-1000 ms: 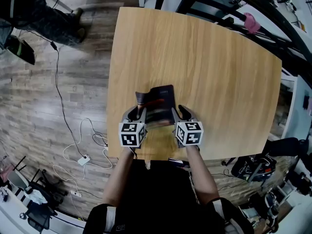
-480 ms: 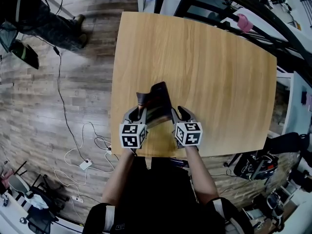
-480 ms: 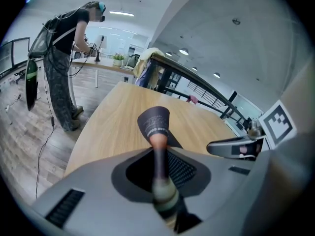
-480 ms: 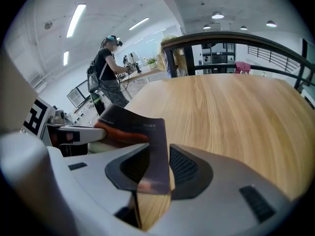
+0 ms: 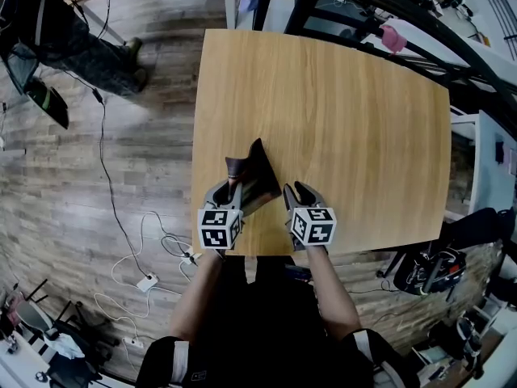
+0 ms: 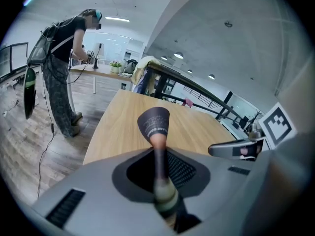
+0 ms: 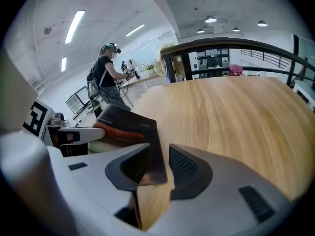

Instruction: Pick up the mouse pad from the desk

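The dark mouse pad is off the wooden desk, bent and tipped up on edge near the front. My left gripper pinches its near left edge. In the left gripper view the pad runs edge-on between the jaws of the left gripper, which are still closing on it. My right gripper is beside the pad's right side. In the right gripper view a corner of the pad sits between the closing jaws of the right gripper, against the left one with a gap to the right one.
A person stands on the wood floor beyond the desk's far left corner. White cables lie on the floor to the left. A dark railing with a pink object runs behind the desk. Black gear sits at the right.
The pad lay fairly flat between both grippers; it now stands tilted up and narrower on the left gripper's side. Both grippers have risen a little.
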Demonstrator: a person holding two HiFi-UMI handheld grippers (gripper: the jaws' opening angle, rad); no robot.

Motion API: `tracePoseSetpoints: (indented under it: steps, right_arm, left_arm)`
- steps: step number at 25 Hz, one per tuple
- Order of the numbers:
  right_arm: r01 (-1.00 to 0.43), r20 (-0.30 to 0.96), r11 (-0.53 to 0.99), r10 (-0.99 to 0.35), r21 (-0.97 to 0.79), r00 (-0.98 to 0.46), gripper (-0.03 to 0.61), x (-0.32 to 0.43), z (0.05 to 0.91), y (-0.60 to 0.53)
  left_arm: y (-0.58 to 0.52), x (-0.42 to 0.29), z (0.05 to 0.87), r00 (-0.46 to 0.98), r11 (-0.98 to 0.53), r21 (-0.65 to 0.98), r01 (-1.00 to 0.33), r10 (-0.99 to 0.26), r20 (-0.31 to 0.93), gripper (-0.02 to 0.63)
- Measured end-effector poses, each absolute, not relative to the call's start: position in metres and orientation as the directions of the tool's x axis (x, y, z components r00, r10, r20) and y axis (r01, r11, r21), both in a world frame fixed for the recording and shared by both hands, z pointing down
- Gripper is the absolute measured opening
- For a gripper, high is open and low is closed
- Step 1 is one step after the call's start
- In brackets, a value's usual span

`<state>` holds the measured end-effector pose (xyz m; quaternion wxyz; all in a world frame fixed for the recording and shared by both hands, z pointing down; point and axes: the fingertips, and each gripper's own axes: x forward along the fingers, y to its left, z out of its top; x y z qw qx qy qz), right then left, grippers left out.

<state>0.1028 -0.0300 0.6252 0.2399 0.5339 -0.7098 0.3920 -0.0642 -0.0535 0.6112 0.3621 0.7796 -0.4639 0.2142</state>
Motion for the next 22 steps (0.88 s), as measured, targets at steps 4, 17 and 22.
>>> tracePoseSetpoints:
  steps: [4,17,22]
  right_arm:
    - [-0.948,0.751,0.119,-0.585,-0.294,-0.306,0.129,0.096,0.615,-0.018]
    - [-0.949,0.673,0.127,-0.678,-0.289,-0.295,0.097,0.077,0.556,-0.011]
    - [-0.944,0.631,0.147,-0.711,-0.295,-0.308,0.083,0.07,0.53,-0.002]
  left_arm:
    - [-0.044,-0.071,0.601,0.486,-0.323,0.363,-0.874,-0.575,0.659,0.074]
    - [-0.023,-0.084,0.547,0.513,-0.374,0.35,-0.859,-0.614,0.601,0.063]
    - [-0.005,-0.087,0.526,0.524,-0.388,0.352,-0.852,-0.63,0.573,0.058]
